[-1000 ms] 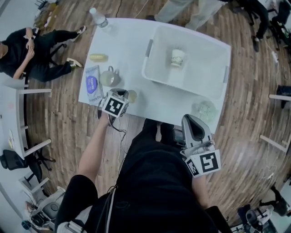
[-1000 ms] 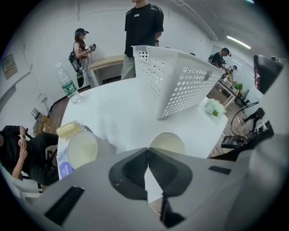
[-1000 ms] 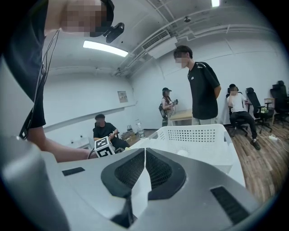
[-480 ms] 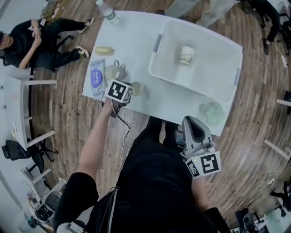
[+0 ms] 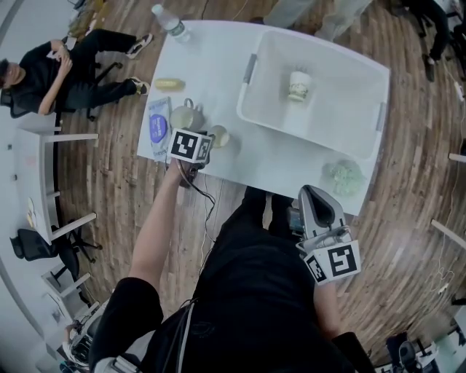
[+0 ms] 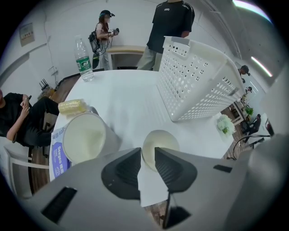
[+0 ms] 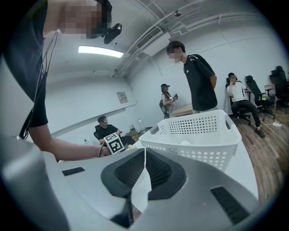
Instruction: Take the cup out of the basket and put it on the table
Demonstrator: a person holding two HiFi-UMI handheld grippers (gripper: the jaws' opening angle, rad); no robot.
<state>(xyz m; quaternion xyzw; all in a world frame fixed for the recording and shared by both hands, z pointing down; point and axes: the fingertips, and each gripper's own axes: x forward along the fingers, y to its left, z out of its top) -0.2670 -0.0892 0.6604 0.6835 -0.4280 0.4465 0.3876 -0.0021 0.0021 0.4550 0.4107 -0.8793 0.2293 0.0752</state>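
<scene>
A printed paper cup (image 5: 299, 86) stands upright inside the white perforated basket (image 5: 342, 105) at the table's far right. A second small pale cup (image 5: 219, 136) stands on the white table (image 5: 211, 58) near its front edge. My left gripper (image 5: 204, 146) points down right beside it. In the left gripper view that cup (image 6: 159, 143) sits just beyond the fingertips. The left gripper (image 6: 147, 155) has just been opening, and its pads press on nothing. My right gripper (image 5: 314, 191) is shut and empty, held off the table's front edge; it faces the basket (image 7: 198, 135).
A grey mug (image 5: 183, 116), a blue packet (image 5: 157, 127), a yellow item (image 5: 168, 84) and a water bottle (image 5: 169, 22) are on the table's left side. A green-white bunch (image 5: 345, 177) lies at the front right. A person (image 5: 58, 73) sits to the left; others (image 6: 174, 22) stand behind the table.
The left gripper has settled a little lower beside the small cup near the table's front edge. The right gripper has sunk slightly. The head view has shifted.
</scene>
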